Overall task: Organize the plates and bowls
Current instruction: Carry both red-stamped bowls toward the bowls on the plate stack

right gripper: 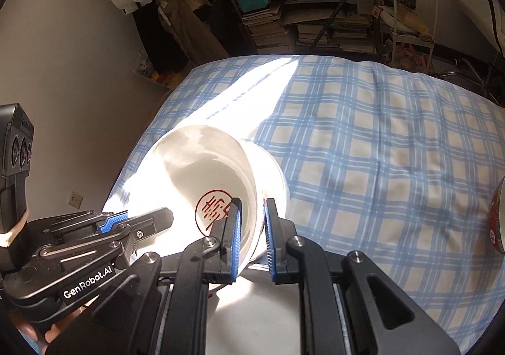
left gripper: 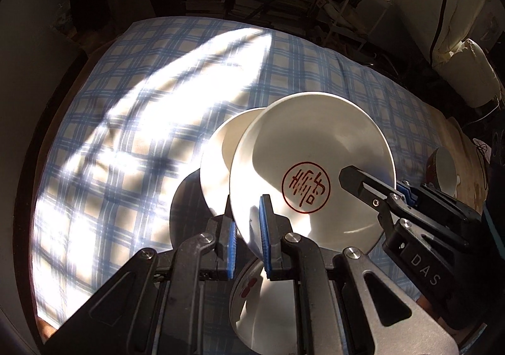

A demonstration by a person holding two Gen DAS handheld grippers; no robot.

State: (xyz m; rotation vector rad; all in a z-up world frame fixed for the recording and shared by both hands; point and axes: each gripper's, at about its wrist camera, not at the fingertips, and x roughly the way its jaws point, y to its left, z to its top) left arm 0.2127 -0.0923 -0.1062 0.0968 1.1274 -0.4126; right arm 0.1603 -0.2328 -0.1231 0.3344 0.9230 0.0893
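A white bowl [left gripper: 312, 165] is gripped by its rim on opposite sides, clamped by the left hand-held gripper [left gripper: 247, 225] and the right hand-held gripper [right gripper: 254, 228]. It is carried tilted above the bed [right gripper: 378, 134], probably to nest into the bowl behind [left gripper: 217, 159].

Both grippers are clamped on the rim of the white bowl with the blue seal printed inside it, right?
Not quite: the seal inside the white bowl is red, not blue, as the left wrist view shows. The left gripper and right gripper both clamp its rim.
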